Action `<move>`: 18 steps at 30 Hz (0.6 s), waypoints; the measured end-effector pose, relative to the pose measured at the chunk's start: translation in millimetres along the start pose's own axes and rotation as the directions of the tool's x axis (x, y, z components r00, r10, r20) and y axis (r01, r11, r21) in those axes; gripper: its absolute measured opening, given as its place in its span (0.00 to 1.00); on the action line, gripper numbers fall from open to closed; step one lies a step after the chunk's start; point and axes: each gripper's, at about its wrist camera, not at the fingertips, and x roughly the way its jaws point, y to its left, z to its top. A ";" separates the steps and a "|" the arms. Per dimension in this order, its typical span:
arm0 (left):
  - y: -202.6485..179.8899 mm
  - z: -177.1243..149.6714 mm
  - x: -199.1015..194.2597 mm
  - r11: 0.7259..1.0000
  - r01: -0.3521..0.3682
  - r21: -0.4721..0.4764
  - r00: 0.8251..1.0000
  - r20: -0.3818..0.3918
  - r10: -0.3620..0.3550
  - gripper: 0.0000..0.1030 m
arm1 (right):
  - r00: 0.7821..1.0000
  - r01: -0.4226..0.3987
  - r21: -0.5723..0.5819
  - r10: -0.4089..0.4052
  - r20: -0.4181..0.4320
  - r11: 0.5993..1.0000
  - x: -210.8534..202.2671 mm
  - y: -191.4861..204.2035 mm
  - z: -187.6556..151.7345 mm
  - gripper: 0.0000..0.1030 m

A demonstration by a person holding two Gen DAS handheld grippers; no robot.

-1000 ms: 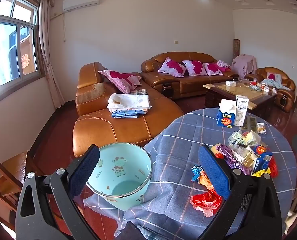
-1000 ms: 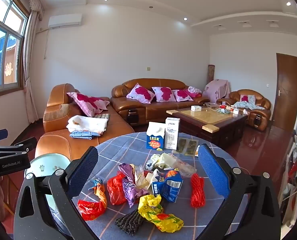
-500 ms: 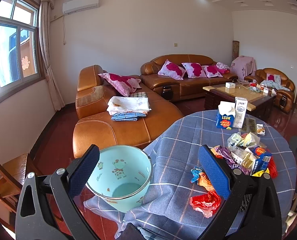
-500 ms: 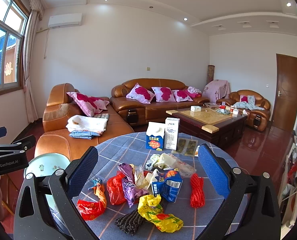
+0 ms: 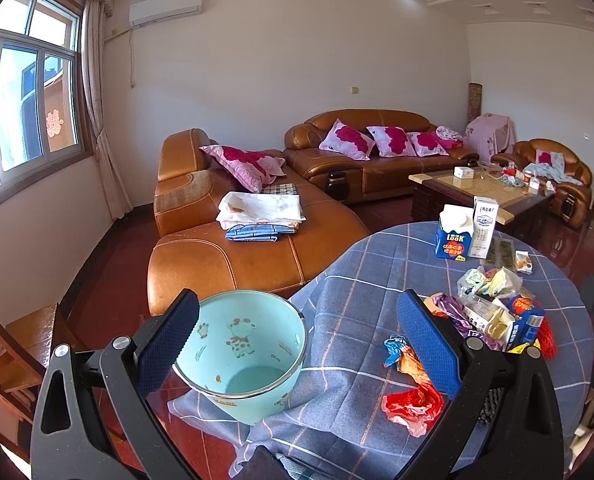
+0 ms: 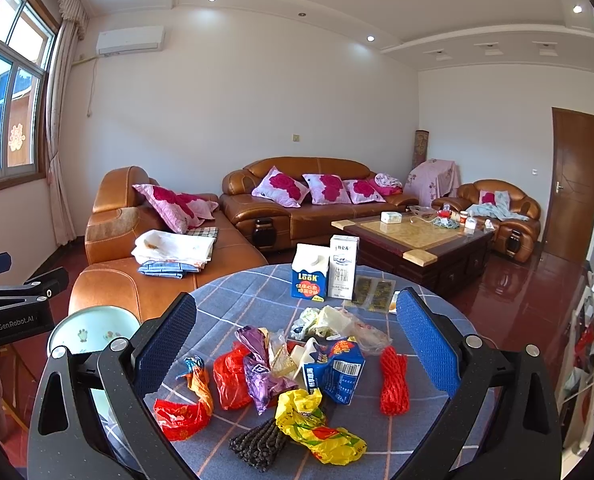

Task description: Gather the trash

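Trash (image 5: 493, 320): crumpled wrappers and bags heaped on the right half of the round tabletop (image 5: 361, 280), which is covered by a blue checked cloth

Left wrist view:
- Left gripper (image 5: 297, 340) fingers wide apart, nothing between them.
- Pale blue bin (image 5: 243, 350) sits at the near left edge of the tabletop, mouth up; looks empty inside. It fills the gap between the blue pads (image 5: 167, 342).
- Red bag (image 5: 413, 404) and orange-blue twisted wrapper (image 5: 401, 354) lie nearest the bin, toward the near edge.
- Two upright cartons (image 5: 467, 232) stand at the far edge; cannot tell whether they count as rubbish.

Right wrist view:
- Right gripper (image 6: 297, 340) also spread open and empty, hanging above the heap (image 6: 289, 364).
- Yellow wrapper (image 6: 317, 428) and a dark knobbly bundle (image 6: 257, 444) at the near edge; crushed blue carton (image 6: 335, 368) mid-pile; red net (image 6: 393, 380) to its right, apart from the rest.
- Bin rim (image 6: 93, 320) shows low left, beside the left gripper body (image 6: 13, 316).

Handling, judged:
- All pieces look light, soft and crinkly; film likely slippery.
- Pinch each on a bunched fold or twisted end, not a flat face.
- Blue carton is stiffer: grip across a crushed edge.
- Net may snag neighbours.
- Nothing binned yet
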 end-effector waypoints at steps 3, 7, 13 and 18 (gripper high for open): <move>1.0 0.0 -0.1 1.000 0.000 0.000 1.000 0.000 0.000 0.94 | 1.000 -0.001 0.000 0.001 -0.001 1.000 -0.3 0.0 0.3 0.96; 0.3 -0.1 0.0 1.000 0.000 0.000 1.000 0.000 0.000 0.94 | 1.000 0.000 -0.001 0.000 0.000 1.000 -0.3 -0.4 -0.8 0.96; 1.8 -0.2 0.0 1.000 0.000 0.002 1.000 -0.002 0.000 0.94 | 1.000 0.000 0.000 0.000 -0.002 1.000 -0.5 -1.9 -0.5 0.96; 2.5 -0.2 0.2 1.000 0.000 0.001 1.000 -0.002 0.000 0.94 | 1.000 0.000 0.000 0.000 -0.002 1.000 -0.5 -2.1 -0.9 0.96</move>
